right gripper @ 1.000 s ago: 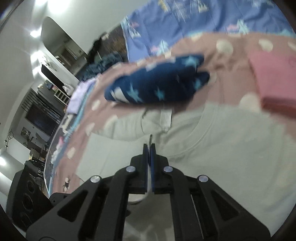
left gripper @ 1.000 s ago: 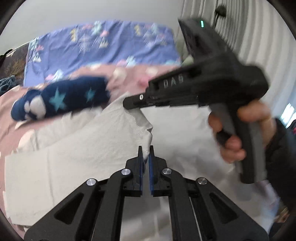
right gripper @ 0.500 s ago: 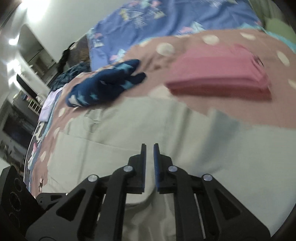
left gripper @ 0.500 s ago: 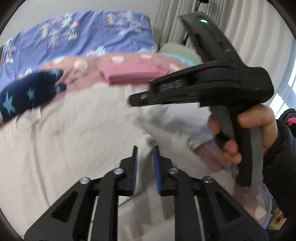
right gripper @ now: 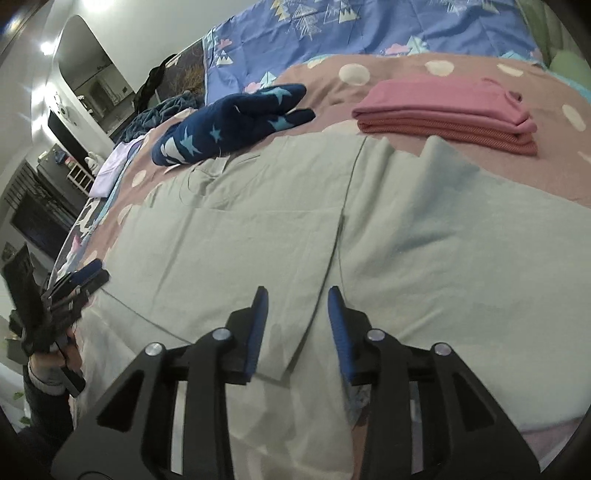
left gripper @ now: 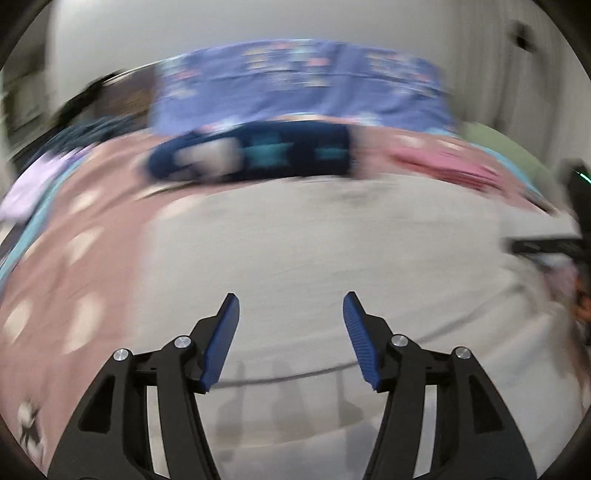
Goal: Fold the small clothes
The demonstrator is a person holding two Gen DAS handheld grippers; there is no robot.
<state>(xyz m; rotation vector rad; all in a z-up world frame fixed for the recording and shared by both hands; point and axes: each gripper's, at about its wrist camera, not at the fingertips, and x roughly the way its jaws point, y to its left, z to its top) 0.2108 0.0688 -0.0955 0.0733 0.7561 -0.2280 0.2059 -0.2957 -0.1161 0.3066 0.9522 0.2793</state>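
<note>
A pale grey garment (right gripper: 258,236) lies spread flat on the bed, one flap folded over so its edge runs down the middle. In the blurred left wrist view the same grey garment (left gripper: 314,258) fills the centre. My left gripper (left gripper: 291,314) hovers over it, its jaws opening, nothing between them. My right gripper (right gripper: 297,299) hangs above the folded edge, its jaws opening too, with no cloth between the pads. The left gripper (right gripper: 79,277) also shows at the garment's left edge, held by a hand. The right gripper's tip (left gripper: 546,245) pokes in at the right.
A navy star-patterned garment (right gripper: 236,122) lies rolled beyond the grey one. A folded pink garment (right gripper: 450,110) sits at the back right. The bed has a pink dotted cover (right gripper: 369,70) and a blue quilt (right gripper: 369,33). Dark clothes and room furniture lie off to the left.
Both grippers let go of the grey cloth and their jaws spread apart. The left gripper swung quickly sideways away from the right one; the folded flap now lies flat.
</note>
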